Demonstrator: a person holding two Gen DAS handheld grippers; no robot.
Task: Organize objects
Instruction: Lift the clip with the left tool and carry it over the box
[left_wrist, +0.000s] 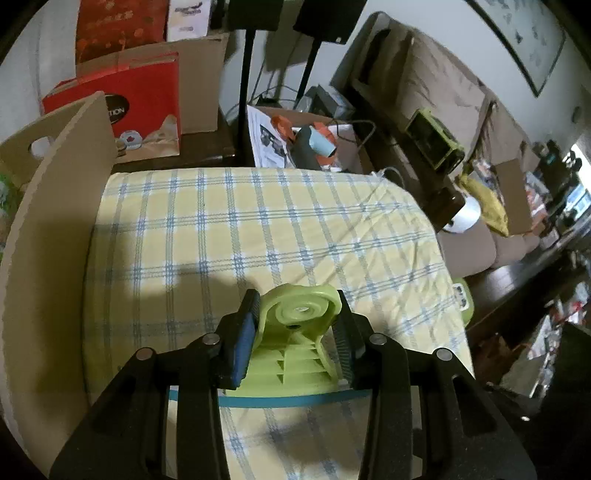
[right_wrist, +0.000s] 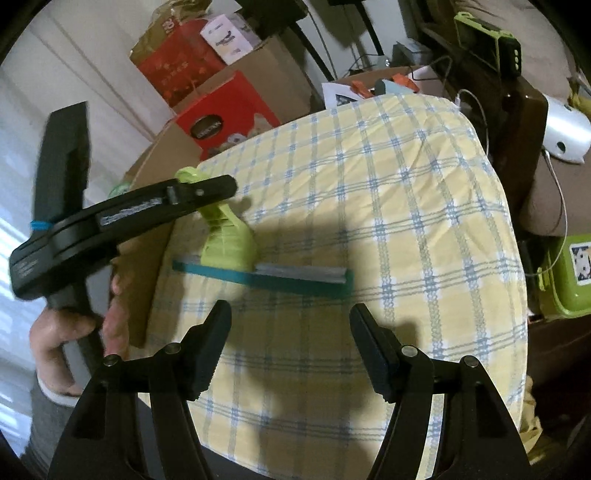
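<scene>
- A surface draped in a yellow-and-blue checked cloth (right_wrist: 369, 192) fills the middle of both views; shadows fall across its near part.
- A curved cardboard panel (left_wrist: 55, 229) stands upright along the cloth's left edge; beyond it, at the far left, sits a red box (left_wrist: 147, 96) among stacked cartons.
- The left gripper (left_wrist: 295, 325) comes in from the near left; a hand (right_wrist: 70, 332) grips its handle; its jaws stand narrow, clamped on the handle of the green squeegee.
- The right gripper (right_wrist: 291, 347) hangs over the cloth's near edge; its jaws stand wide, with only cloth between them.
- The green squeegee (right_wrist: 229, 243) stands on the cloth's left part, handle up; its teal blade (right_wrist: 295, 278) lies along the cloth, just beyond the right gripper's fingertips.
- A green-lidded container (right_wrist: 565, 284) sits off the cloth's right edge.
</scene>
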